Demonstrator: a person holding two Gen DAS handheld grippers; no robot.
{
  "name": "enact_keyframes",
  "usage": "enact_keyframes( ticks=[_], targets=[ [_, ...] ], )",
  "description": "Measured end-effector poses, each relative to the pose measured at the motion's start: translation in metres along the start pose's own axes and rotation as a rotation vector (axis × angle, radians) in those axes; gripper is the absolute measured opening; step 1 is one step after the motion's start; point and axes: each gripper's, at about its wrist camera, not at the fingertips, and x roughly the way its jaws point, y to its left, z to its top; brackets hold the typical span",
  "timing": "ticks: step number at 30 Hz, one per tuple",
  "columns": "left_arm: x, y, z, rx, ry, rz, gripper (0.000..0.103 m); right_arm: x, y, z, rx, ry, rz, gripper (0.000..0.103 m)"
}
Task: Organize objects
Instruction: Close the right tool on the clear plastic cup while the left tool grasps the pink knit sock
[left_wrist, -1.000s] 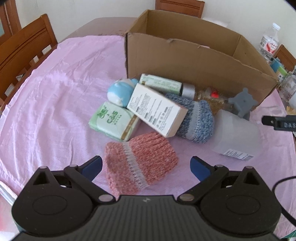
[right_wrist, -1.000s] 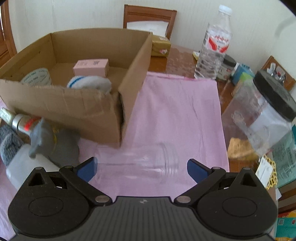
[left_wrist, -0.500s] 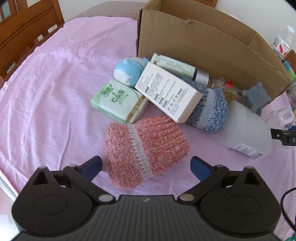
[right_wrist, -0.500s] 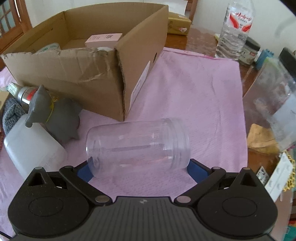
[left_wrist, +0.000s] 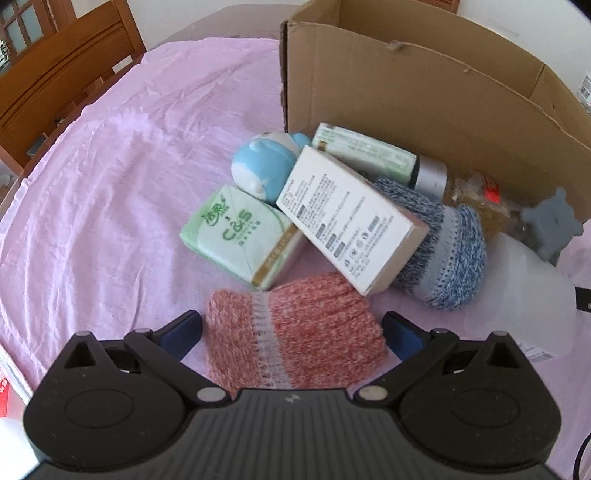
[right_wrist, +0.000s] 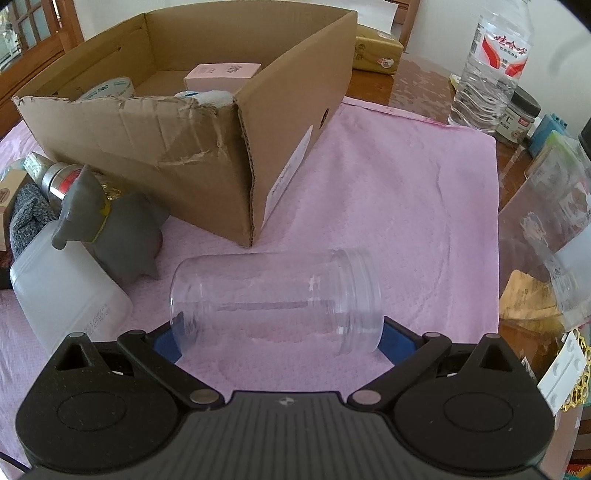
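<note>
Both approaches done, grasps pending. Left gripper (left_wrist: 291, 328) jaws spread wide around red sock (left_wrist: 291, 332); right gripper (right_wrist: 275, 332) jaws parted, flanking clear jar (right_wrist: 275, 295) lying sideways mid-bench. Next: squeeze shut, lift, carry toward cardboard box (right_wrist: 207, 147) beyond.

My left wrist camera looks forward and down, close over a red knit pouch (left_wrist: 291, 332), toward the cardboard box (left_wrist: 424, 92). My right one faces a clear jar (right_wrist: 275, 299) nearby, seeing the same box (right_wrist: 207, 155), grey figurine (right_wrist: 110, 229) and white bottle (right_wrist: 66, 291).
</note>
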Motion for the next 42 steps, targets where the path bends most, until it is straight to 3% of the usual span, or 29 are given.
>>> enact_keyframes(
  ticks=[9,14,35,42],
  targets=[
    [-0.008,0.036,-0.017,0.029,0.016,-0.013,0.103,0.000,-0.002,-0.001,-0.028,-0.007,0.014,0.103],
    [-0.007,0.034,-0.016,0.038,0.010,-0.016,0.103,0.000,-0.003,0.000,-0.045,-0.007,0.023,0.103],
    [0.001,0.024,-0.003,0.067,0.011,-0.029,0.102,0.015,0.002,0.030,-0.046,0.137,0.020,0.103],
    [-0.001,0.027,0.000,0.072,0.002,-0.039,0.088,0.015,0.006,0.037,-0.044,0.156,-0.017,0.101]
  ],
)
